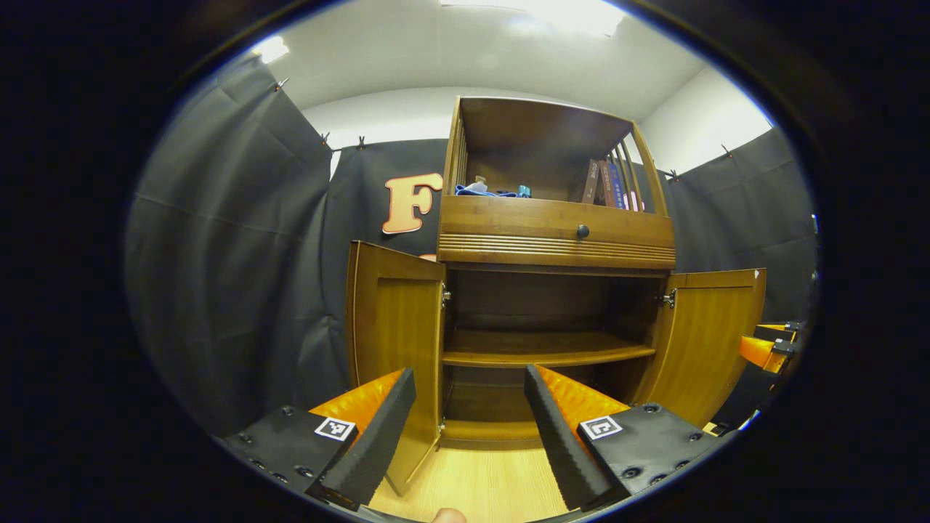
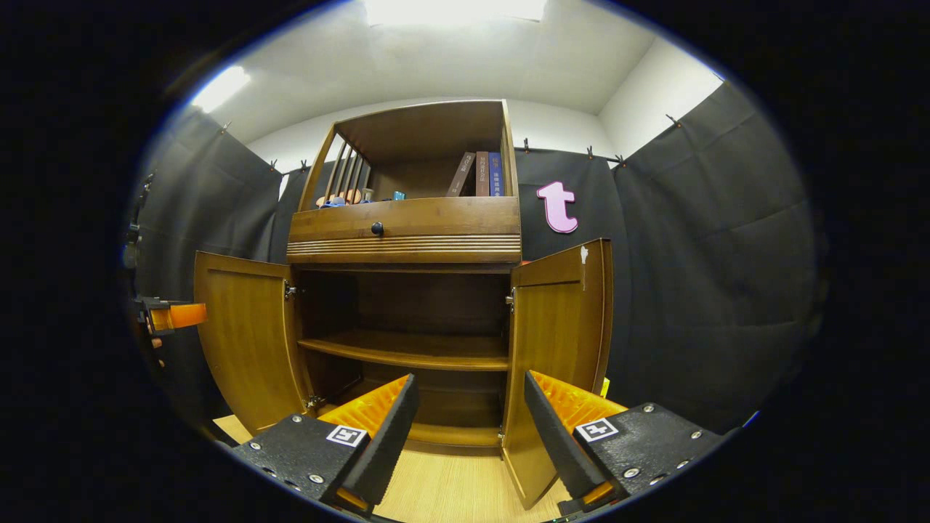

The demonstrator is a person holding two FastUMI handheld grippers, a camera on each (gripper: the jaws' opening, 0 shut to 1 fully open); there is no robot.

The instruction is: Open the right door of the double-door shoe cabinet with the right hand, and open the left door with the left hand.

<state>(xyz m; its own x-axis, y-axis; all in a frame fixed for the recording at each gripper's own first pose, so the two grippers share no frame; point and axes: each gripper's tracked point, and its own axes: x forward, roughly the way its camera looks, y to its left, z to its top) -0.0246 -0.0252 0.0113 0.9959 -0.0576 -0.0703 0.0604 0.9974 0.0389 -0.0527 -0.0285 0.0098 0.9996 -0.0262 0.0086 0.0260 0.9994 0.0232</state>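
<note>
The left tongs (image 1: pixel 471 421) gape wide, holding nothing; the left door (image 1: pixel 396 327) stands swung open just ahead. The right tongs (image 2: pixel 471 425) likewise gape empty, with the open right door (image 2: pixel 559 341) ahead.

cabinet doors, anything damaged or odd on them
One small thing: the right door has a pale chipped-looking spot at its top edge, near the outer corner. The left door looks sound, and both stand open.
</note>
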